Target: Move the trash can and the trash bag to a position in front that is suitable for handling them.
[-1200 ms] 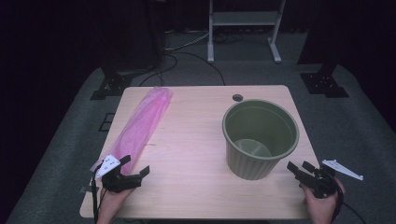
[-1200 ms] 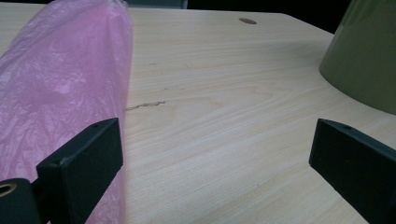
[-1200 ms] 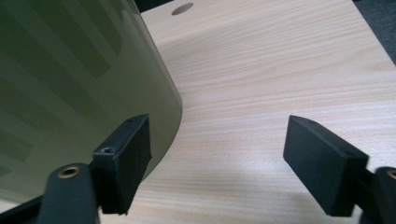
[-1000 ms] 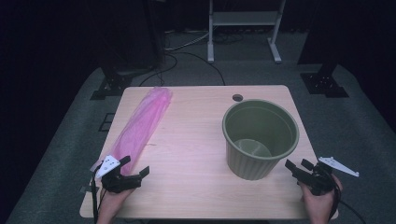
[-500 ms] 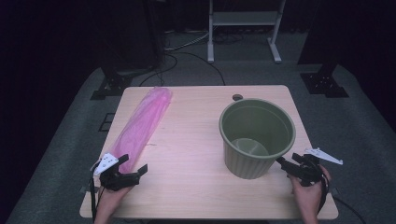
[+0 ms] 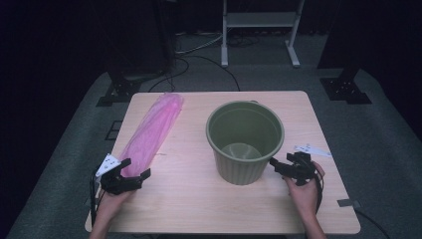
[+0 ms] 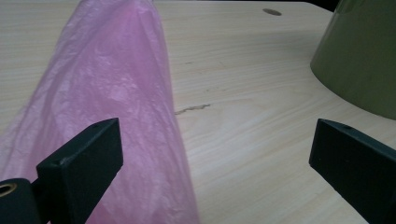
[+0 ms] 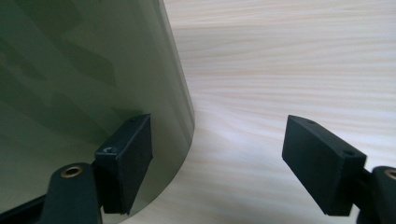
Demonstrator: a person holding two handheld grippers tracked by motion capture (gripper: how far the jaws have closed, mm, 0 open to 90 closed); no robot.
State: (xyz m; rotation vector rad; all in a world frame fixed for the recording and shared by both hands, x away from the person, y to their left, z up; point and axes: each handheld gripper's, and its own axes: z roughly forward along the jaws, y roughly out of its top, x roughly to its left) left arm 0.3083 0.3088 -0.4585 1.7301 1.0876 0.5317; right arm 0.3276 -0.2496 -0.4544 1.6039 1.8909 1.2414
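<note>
Both tongs released at the near edge of the desk (image 6: 199, 209), one by the pink bag, one at the green bucket.

The left tongs (image 6: 127, 174), jaws spread wide, sit at the lower left of the frame with the near end of the pink plastic bag (image 6: 152, 132) just ahead; in the left gripper view the bag (image 7: 112, 107) runs past the left jaw. The right tongs (image 6: 288, 168), also released, sit lower right, close against the green bucket (image 6: 245, 142); its wall (image 8: 84, 79) stands behind one jaw. Since the earlier frames the bucket has shifted left and the right tongs have followed it inward.
</note>
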